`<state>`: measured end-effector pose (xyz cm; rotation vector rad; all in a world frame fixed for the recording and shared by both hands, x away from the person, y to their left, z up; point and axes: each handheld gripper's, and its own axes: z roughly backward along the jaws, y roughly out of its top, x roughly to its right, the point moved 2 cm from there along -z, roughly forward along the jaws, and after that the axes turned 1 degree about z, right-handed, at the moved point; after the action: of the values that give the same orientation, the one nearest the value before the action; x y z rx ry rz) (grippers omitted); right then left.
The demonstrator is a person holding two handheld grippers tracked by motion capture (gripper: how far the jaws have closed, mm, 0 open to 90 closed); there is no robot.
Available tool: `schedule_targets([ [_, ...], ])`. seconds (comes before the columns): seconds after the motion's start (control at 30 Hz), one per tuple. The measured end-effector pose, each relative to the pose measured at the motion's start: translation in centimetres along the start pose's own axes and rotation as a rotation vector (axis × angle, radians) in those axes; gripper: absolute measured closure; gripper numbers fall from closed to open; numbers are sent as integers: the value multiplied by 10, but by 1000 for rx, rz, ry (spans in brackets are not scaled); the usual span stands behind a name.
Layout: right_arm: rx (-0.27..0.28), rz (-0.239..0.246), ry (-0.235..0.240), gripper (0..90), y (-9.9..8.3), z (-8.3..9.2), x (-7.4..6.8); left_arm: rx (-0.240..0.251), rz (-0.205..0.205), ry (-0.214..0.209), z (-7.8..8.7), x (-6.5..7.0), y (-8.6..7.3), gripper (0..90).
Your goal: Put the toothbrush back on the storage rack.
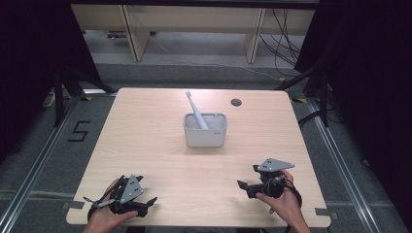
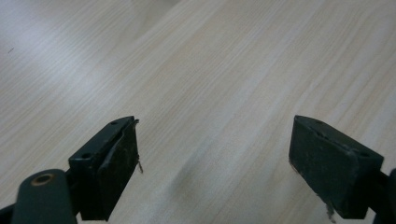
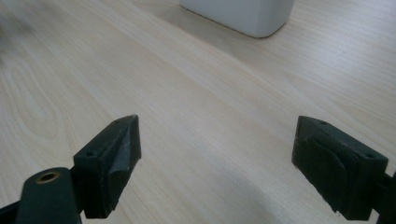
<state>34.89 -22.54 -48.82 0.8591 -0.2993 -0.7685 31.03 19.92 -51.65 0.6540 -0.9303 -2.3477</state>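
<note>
A: We are holding the left claw (image 1: 151, 201) down at the near left corner of the wooden surface (image 1: 145, 145). Its two jaws are standing wide apart, with nothing between them. In the left gripper view we are seeing bare wood in the gap.

B: And we are holding the right claw (image 1: 245, 185) at the near right side. Its jaws are standing wide apart too, and they are gripping nothing. A hand (image 1: 286, 204) is wrapping around it from below.

A: Where is the white box sitting?

B: The white box (image 1: 205, 130) is sitting in the middle of the surface, farther away than both claws and well apart from them. In the right gripper view we are seeing its bottom edge (image 3: 243, 16) at the far end, a little to the right.

A: A white toothbrush (image 1: 196, 110) is standing inside the box. It is leaning to the far left, and its head is poking up above the rim.

B: A small round hole (image 1: 236, 102) is showing in the surface, far right of the box.
</note>
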Motion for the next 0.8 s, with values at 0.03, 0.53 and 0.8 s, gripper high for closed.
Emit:
schedule_targets([
  [0.03, -2, -10, -3, 165, -1, 1, -1, 0, -2, 2, 0, 0, 0, 153],
  [0.53, -61, -10, -9, 166, -19, 7, -4, -2, -1, -2, -1, 0, 0, 153],
  [0.8, -75, -17, -5, 166, -27, 8, -7, -20, -25, -3, 2, -2, 0, 152],
])
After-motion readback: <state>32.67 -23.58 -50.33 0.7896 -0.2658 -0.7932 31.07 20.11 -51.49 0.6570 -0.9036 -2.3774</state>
